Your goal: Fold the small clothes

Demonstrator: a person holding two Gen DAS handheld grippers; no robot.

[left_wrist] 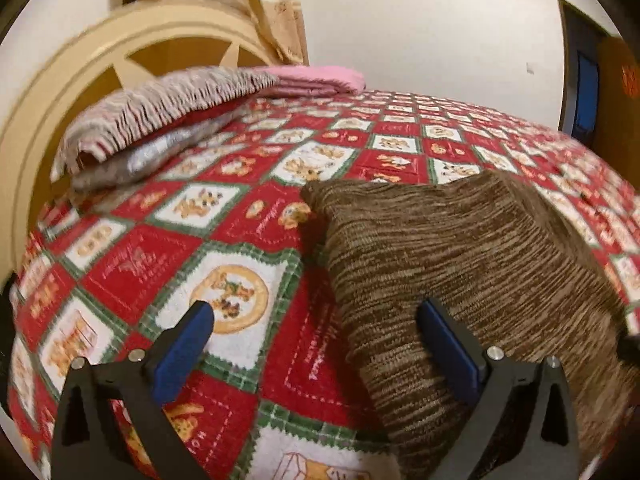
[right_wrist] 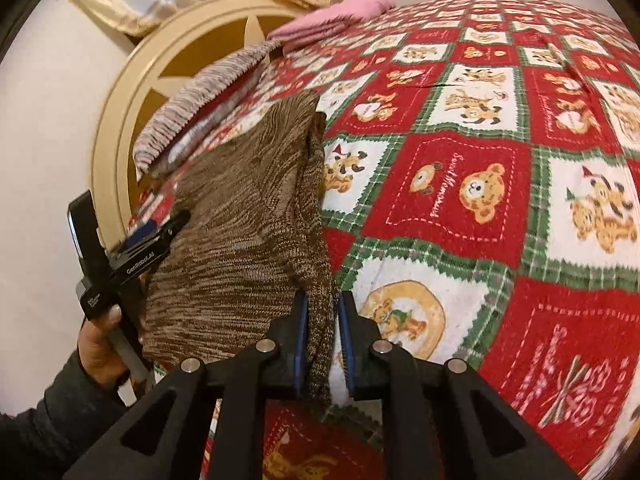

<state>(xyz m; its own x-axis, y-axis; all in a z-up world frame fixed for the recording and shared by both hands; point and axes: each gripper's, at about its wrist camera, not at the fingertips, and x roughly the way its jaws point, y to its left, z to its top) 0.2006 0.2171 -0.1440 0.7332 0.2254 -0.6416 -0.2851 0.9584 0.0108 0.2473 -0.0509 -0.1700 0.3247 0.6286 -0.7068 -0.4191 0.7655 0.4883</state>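
A brown knitted garment [left_wrist: 460,256] lies partly folded on the red patchwork bedspread [left_wrist: 248,216]. My left gripper [left_wrist: 316,320] is open just above the bed, its right finger over the garment's near edge, nothing between the pads. In the right wrist view the same garment [right_wrist: 240,232] hangs lifted at its near right edge. My right gripper [right_wrist: 323,308] is shut on that edge, which bunches between the blue pads. The left gripper [right_wrist: 160,226] shows at the garment's left side, held by a hand.
Folded clothes are stacked at the bed's far left: a pink-grey striped knit [left_wrist: 160,108] on grey pieces, and a pink one [left_wrist: 320,78] behind. A cream wooden headboard [left_wrist: 60,92] and a curtain [left_wrist: 260,4] stand beyond. A dark doorway [left_wrist: 584,84] is at right.
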